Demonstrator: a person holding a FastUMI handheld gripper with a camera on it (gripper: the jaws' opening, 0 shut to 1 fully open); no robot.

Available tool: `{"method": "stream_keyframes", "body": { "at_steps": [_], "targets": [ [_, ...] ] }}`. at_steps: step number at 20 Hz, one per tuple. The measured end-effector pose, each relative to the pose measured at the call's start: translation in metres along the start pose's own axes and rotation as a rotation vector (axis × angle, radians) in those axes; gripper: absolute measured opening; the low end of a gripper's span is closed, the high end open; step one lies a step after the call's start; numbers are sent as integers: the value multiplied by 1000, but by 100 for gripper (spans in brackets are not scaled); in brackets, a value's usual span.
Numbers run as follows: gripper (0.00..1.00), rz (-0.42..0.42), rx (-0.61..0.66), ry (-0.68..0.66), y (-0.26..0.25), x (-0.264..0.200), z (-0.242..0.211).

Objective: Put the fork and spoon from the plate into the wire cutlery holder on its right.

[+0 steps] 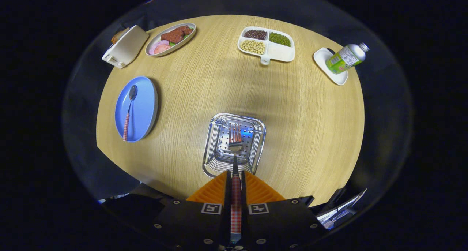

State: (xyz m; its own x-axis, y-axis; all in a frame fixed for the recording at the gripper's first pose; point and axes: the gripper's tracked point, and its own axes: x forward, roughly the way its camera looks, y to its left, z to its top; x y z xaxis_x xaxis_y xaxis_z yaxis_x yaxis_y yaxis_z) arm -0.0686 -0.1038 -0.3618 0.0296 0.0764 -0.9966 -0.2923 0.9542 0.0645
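The gripper (236, 179) at the bottom centre of the frame is clamped on the fork (235, 159): both orange fingers (215, 190) press the red-checked handle between them. The fork runs straight ahead from the fingertips, its tines over the open top of the wire holder (256, 156), which sits just ahead of the fingers at lower centre. The tines show against the holder's perforated metal floor; whether they touch it I cannot tell.

The spoon (128, 112) lies on the blue plate (146, 104) at middle left, well apart from the gripper and to the holder's left, bowl pointing away and checked handle nearer.

Across the far side of the round wooden table (310, 134), at the top of the frame, stand a white box (126, 46), an oval dish of meat (170, 38), a divided tray of beans (266, 44) and a bottle (346, 57) on a small white dish (325, 66).
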Motion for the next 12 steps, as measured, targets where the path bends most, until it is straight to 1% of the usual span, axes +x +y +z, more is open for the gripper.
{"method": "stream_keyframes", "body": {
  "at_steps": [3, 5, 6, 8, 11, 12],
  "targets": [
    [16, 5, 24, -42, 1, 0, 12],
    [19, 34, 53, -95, 9, -5, 20],
    [22, 52, 59, -133, 16, -11, 22],
    [28, 60, 66, -219, 23, -23, 33],
    [45, 82, 77, -361, 43, -43, 50],
    [58, 90, 83, -416, 49, -51, 56]
  ]
}}
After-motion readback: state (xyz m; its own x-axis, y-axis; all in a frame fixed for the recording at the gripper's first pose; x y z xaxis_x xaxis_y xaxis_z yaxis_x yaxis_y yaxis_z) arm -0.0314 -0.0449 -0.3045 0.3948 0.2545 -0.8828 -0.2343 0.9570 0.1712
